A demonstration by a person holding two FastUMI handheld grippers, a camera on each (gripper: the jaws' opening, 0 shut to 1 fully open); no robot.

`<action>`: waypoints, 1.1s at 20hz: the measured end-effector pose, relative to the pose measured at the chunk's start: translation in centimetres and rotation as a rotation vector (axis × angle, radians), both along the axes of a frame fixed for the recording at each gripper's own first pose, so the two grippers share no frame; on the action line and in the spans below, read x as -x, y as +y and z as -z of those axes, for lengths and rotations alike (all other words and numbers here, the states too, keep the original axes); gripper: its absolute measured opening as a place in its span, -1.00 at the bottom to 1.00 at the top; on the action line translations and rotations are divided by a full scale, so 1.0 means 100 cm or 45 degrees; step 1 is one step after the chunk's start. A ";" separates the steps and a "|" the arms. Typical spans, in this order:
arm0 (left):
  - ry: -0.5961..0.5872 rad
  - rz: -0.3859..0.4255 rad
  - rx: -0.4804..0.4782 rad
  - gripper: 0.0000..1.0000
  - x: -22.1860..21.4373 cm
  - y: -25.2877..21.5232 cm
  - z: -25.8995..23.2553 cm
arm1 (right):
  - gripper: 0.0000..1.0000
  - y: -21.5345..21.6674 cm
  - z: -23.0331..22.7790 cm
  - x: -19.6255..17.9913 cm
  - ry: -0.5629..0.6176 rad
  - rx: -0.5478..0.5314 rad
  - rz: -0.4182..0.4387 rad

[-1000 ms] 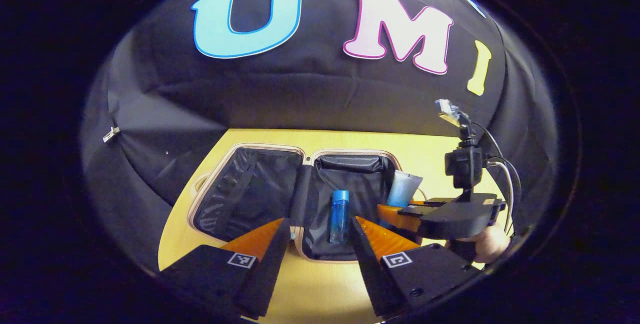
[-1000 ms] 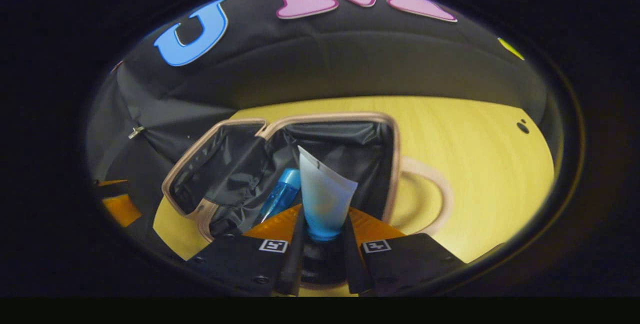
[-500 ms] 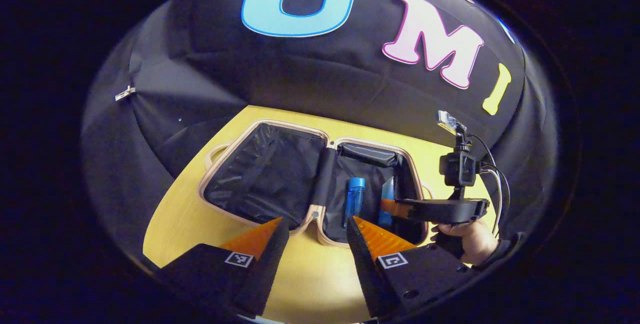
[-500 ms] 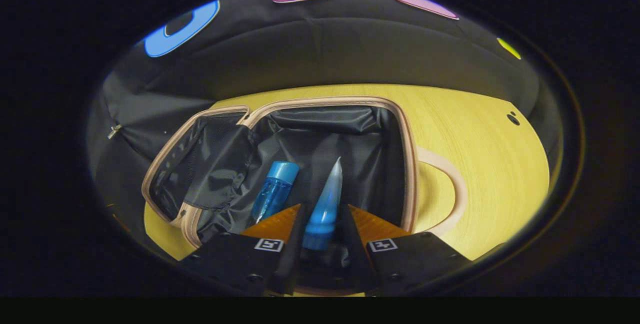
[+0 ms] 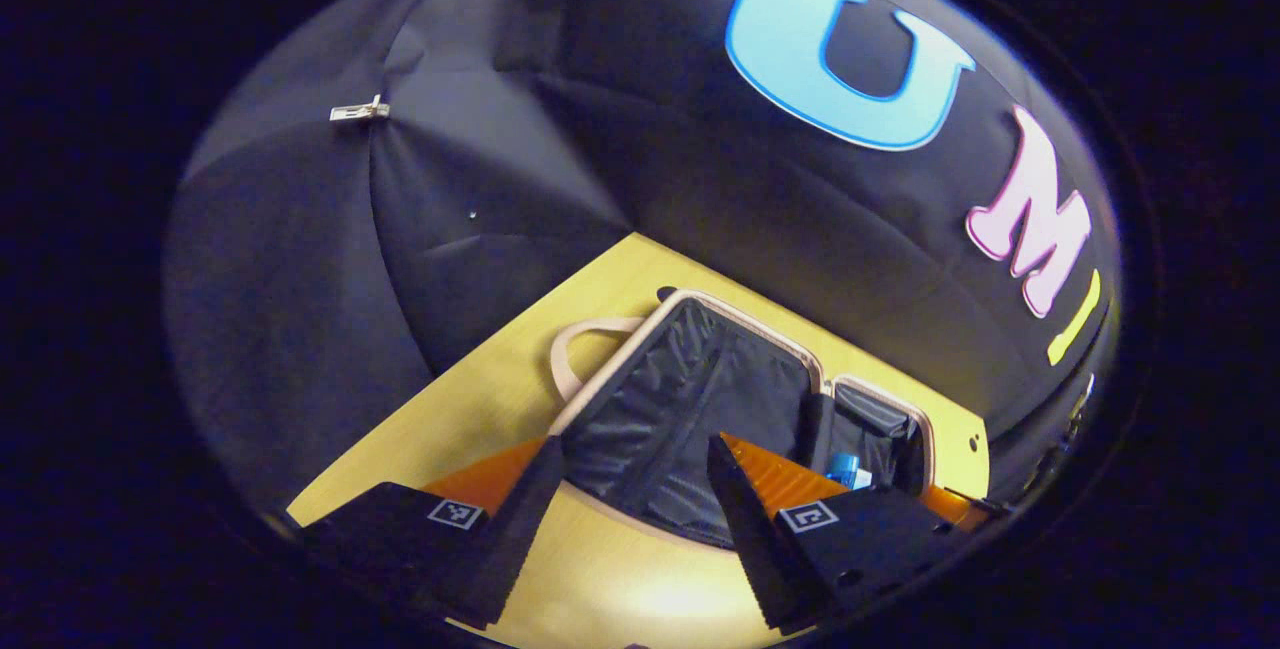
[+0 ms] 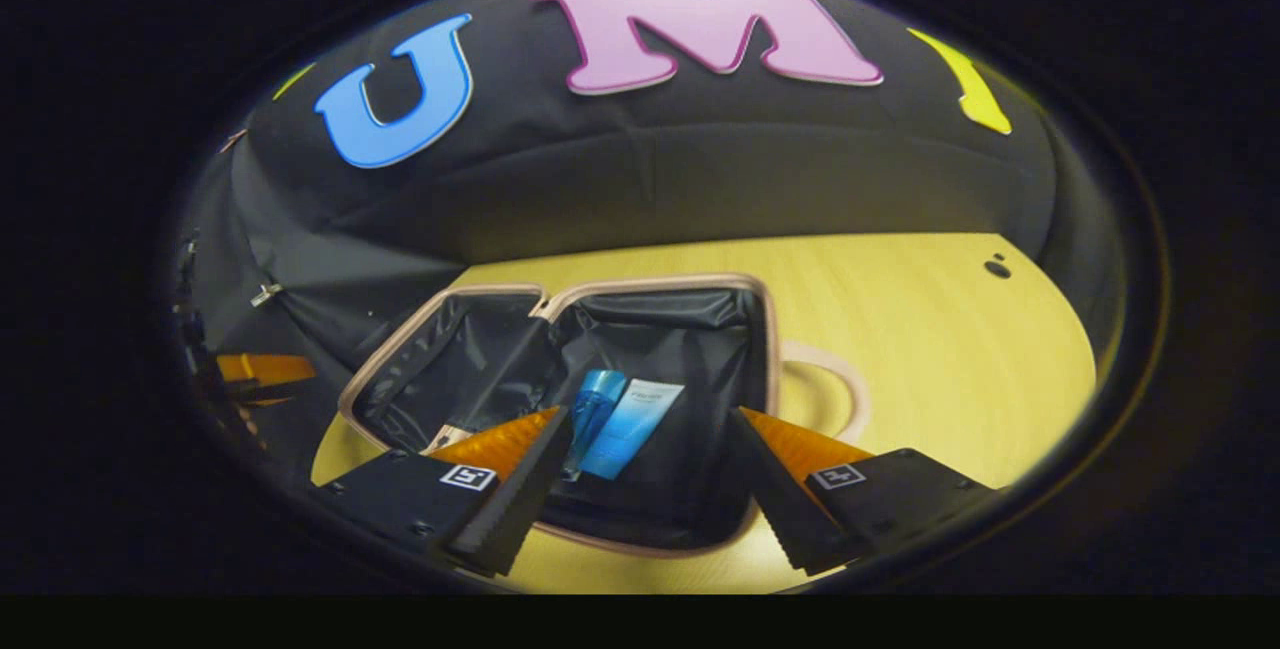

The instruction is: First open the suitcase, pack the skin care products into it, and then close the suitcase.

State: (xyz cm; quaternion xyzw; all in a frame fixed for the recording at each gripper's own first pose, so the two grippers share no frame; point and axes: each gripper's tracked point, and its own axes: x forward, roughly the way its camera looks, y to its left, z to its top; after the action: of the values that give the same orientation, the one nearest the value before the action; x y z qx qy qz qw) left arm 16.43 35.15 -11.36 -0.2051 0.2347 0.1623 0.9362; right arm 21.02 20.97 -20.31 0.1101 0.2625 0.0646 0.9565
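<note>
Tube and bottle lie in open suitcase; right tongs released above them, left tongs released.

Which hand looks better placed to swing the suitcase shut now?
Probably the left. The left gripper sits open right at the rim of the empty half of the suitcase, the half to fold over. The right gripper, also open, hangs over the half holding the bottle and tube.

Open suitcase, bottle, tube inside
</note>
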 end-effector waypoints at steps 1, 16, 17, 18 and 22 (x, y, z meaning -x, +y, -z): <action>0.005 -0.030 0.025 0.84 -0.009 0.020 0.005 | 0.94 -0.006 -0.009 0.011 -0.035 0.005 -0.008; -0.008 -0.156 0.660 0.17 -0.121 0.102 0.095 | 0.94 -0.046 0.010 0.114 -0.090 0.228 -0.079; -0.004 -0.168 0.659 -0.19 -0.121 0.102 0.093 | 0.94 -0.046 0.012 0.116 -0.083 0.227 -0.090; -0.007 -0.149 0.638 -0.55 -0.116 0.098 0.085 | 0.95 -0.047 0.012 0.118 -0.079 0.221 -0.090; -0.036 -0.121 0.438 -0.85 -0.107 0.096 0.045 | 0.95 -0.061 0.000 0.119 -0.094 0.220 -0.071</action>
State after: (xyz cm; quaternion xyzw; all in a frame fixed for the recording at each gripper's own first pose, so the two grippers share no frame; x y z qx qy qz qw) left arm 27.11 44.74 -15.85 -0.3753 0.2360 0.1610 0.8818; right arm 9.09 14.91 -20.31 0.0175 0.2346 0.0725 0.9692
